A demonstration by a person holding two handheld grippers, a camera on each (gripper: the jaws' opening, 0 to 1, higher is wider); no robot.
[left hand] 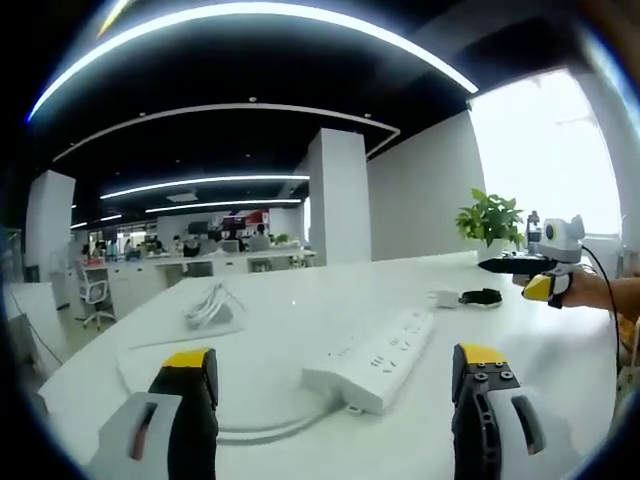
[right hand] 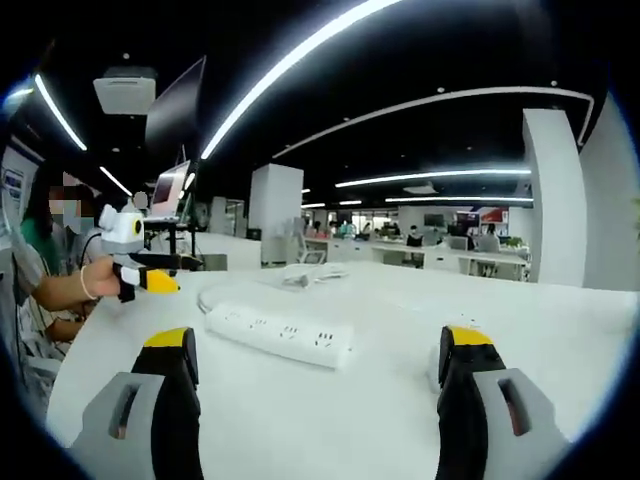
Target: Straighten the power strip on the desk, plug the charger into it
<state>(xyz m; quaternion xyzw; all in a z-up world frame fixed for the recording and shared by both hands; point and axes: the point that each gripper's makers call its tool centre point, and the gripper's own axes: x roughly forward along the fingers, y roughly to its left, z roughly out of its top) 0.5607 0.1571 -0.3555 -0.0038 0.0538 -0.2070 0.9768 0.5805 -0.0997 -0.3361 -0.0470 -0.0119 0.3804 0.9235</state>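
Note:
A white power strip (left hand: 375,360) lies at a slant on the white desk (left hand: 300,320), just beyond my left gripper (left hand: 335,395), whose jaws stand wide open and hold nothing. Its white cord (left hand: 260,430) curls off between the jaws. Farther back lie a small white charger block (left hand: 445,298) and a black piece (left hand: 481,297) beside it. A hand holds my right gripper (left hand: 503,265) above the desk's far right. In the right gripper view the strip (right hand: 280,335) lies ahead of my open, empty right gripper (right hand: 315,390). My left gripper (right hand: 165,272) hovers at the left.
A bundle of white cable (left hand: 212,305) lies at the back left of the desk and appears again (right hand: 300,275) behind the strip. A potted plant (left hand: 490,218) stands by the window. A seated person (right hand: 45,270) is at the desk's left edge.

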